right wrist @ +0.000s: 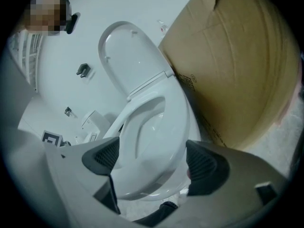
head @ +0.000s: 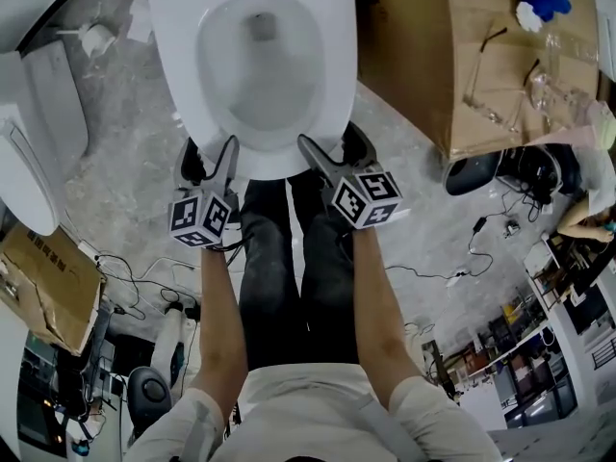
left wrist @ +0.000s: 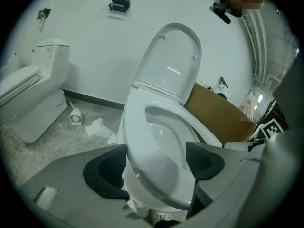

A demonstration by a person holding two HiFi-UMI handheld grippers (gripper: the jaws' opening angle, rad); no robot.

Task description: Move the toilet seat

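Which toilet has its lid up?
The middle toilet: its lid stands upright behind the bowl. The left toilet has its lid down flat.

White short sleeves (head: pixel 188 422); dark trousers (head: pixel 289 277); grey left gripper (head: pixel 212 159) and right gripper (head: pixel 335 149), black ribbed jaws, black-and-white marker cubes (head: pixel 367 197)

Cardboard box (head: pixel 433 56) crowds the toilet (head: pixel 260 27) on the right, floor (head: pixel 125 152) on the left is open up to the second toilet (head: pixel 29 152).
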